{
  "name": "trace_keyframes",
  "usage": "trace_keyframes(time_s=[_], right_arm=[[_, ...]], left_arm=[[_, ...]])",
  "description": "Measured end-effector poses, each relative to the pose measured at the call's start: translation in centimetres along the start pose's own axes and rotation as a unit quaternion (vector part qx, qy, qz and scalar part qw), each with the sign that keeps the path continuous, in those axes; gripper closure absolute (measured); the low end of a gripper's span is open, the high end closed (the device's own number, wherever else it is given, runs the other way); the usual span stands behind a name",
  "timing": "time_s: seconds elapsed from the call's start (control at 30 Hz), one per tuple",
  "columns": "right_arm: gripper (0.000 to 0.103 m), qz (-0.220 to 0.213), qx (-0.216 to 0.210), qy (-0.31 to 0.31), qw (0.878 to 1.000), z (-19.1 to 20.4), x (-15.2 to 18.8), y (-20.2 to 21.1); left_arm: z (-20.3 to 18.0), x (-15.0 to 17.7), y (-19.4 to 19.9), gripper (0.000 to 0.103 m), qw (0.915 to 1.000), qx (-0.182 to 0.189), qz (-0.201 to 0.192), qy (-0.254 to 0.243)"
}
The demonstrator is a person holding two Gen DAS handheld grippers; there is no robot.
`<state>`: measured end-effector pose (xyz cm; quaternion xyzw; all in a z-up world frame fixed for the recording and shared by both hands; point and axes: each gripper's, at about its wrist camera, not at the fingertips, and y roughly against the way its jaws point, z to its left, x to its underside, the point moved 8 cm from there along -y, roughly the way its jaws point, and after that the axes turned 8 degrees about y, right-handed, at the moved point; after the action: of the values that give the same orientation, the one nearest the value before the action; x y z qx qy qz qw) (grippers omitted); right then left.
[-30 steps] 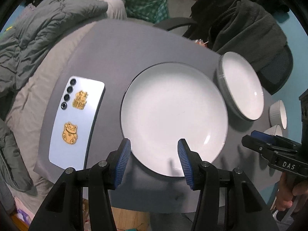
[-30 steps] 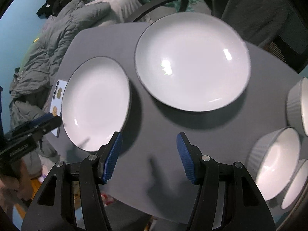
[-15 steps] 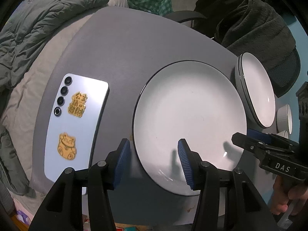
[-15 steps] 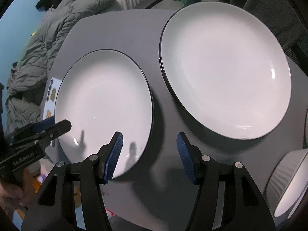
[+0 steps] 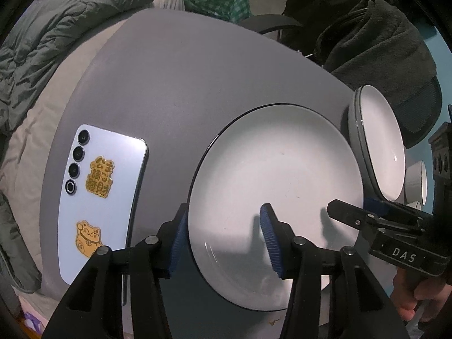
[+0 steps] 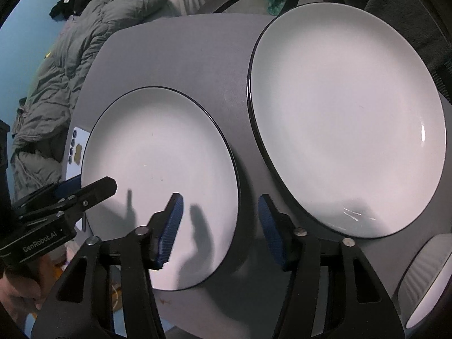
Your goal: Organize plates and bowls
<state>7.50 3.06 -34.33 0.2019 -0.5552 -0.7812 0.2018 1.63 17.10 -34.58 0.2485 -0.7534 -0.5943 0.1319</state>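
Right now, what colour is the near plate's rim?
Black rim on the white near plate; right wrist view shows it best.

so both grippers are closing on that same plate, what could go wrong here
1. The left gripper and right gripper straddle opposite edges of the near plate; uneven closing could tilt or slip it.
2. The phone lies close beside the plate's left rim and might get nudged.
3. Lifted rightward, it could knock the second plate.

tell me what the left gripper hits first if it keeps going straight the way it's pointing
Most likely the near white plate. The left gripper points steeply down with its closing jaws straddling that plate's left rim, one finger outside, one over the white face. Depth is unclear, so it could meet the grey table beside the rim.
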Motion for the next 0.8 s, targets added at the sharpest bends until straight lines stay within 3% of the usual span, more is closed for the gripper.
trace_keyframes(time_s=[0.1, 0.13, 0.27, 0.53, 0.8], right_arm=[[0.063, 0.008, 0.003, 0.004, 1.000, 0.3, 0.0, -0.4], [0.072, 0.007, 0.001, 0.008, 1.000, 0.5, -0.2, -0.5], [0.080, 0.016, 0.006, 0.009, 1.000, 0.4, -0.1, -0.6], [0.084, 0.031, 0.001, 0.005, 1.000, 0.2, 0.7, -0.5], [0.084, 0.039, 0.004, -0.009, 0.999, -1.6, 3.9, 0.5]], left_arm=[[0.6, -0.1, -0.3, 0.070, 0.9999, -0.008, 0.004, 0.008], [0.9, -0.1, -0.3, 0.074, 0.9999, -0.008, 0.004, 0.011], [1.7, -0.2, -0.2, 0.087, 0.9998, -0.001, 0.006, 0.021], [1.3, 0.9, -0.3, 0.087, 0.9997, 0.004, 0.023, 0.010], [-1.7, 5.6, -1.0, 0.087, 0.9984, 0.007, 0.053, -0.017]])
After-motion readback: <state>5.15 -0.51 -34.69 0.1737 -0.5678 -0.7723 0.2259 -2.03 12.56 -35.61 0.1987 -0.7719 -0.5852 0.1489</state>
